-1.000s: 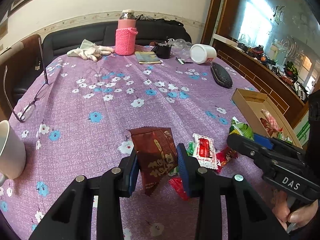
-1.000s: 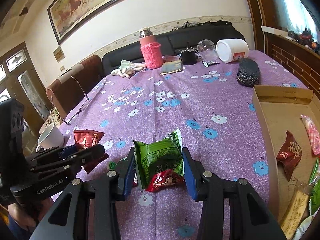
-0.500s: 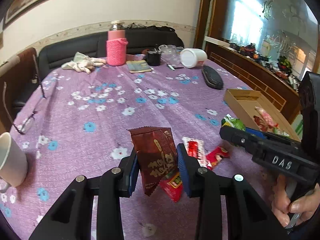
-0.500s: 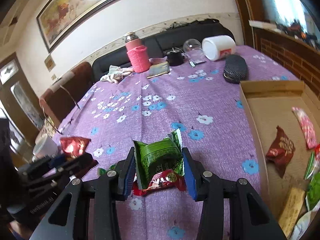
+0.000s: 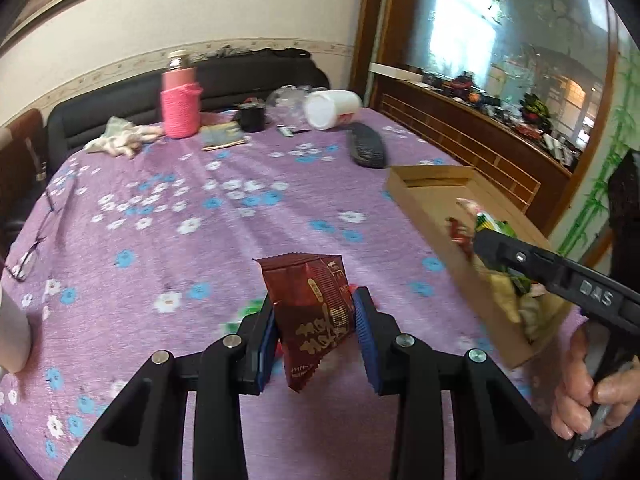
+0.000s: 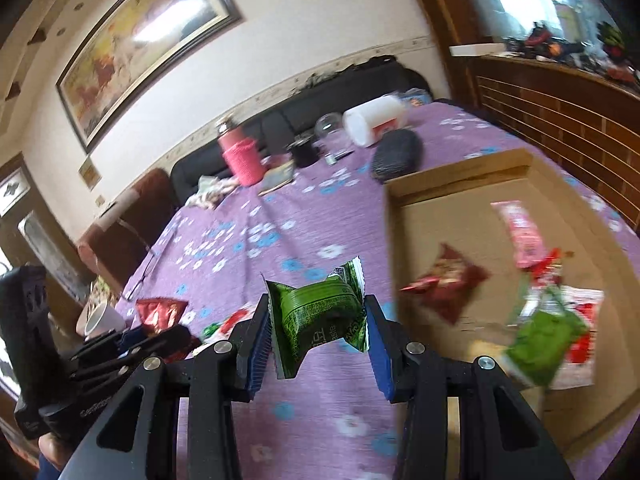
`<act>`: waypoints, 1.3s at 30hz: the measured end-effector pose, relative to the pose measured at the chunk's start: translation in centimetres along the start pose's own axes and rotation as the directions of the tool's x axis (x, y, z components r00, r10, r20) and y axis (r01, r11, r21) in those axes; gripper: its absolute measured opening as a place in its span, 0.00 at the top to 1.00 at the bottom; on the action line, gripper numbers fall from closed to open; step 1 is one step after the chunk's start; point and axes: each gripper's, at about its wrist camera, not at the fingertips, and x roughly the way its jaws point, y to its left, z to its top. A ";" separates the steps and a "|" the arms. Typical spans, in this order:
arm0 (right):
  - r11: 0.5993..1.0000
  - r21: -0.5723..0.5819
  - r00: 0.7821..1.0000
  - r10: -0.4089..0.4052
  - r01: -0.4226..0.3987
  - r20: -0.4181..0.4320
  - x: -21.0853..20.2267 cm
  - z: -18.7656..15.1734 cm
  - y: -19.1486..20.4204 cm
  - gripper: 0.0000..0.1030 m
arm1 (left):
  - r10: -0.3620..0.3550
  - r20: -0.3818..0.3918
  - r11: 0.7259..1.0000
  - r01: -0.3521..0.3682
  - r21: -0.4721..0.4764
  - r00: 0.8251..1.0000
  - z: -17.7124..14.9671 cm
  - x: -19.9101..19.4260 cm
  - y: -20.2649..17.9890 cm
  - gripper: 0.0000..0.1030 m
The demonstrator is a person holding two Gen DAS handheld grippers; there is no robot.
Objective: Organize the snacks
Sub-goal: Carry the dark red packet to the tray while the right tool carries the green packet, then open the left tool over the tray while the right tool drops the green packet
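Left wrist view: the left gripper (image 5: pixel 316 330) is clamped on a dark red foil snack packet with gold lettering (image 5: pixel 314 312), lifted clear of the purple flowered tablecloth (image 5: pixel 200 208). A second ago the loose red-and-white packets lay right under the fingers; now they are out of sight and the shallow brown cardboard box (image 5: pixel 430 210) has slid much closer on the right. The right gripper (image 5: pixel 496 248) reaches over that box, carried by a hand (image 5: pixel 584 396).

Right wrist view: the right gripper (image 6: pixel 318 330) pinches a green foil-wrapped snack (image 6: pixel 320 316) between its blue pads. Earlier it hung over bare cloth with a red packet beneath; now it sits at the box's near wall (image 6: pixel 394 248), with the snacks already inside blurred by motion. Both packets seem moments from delivery, so release over the box floor looks like the next step.
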 end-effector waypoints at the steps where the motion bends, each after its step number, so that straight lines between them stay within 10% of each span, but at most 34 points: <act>1: 1.000 0.010 1.000 -0.003 0.003 0.005 -0.3 0.1 -0.5 0.55 | -0.011 -0.002 1.000 0.011 0.005 1.000 0.1 0.0 -0.7 0.66; 20: 0.947 0.232 0.971 -0.235 0.221 0.035 -2.7 2.1 -13.1 0.55 | -0.176 -0.127 0.971 0.194 0.139 0.976 1.2 6.9 -17.6 0.66; 39: 0.940 0.247 0.967 -0.251 0.237 0.028 -2.5 2.1 -13.6 0.50 | -0.185 -0.172 0.968 0.209 0.136 0.968 0.3 9.7 -18.3 0.57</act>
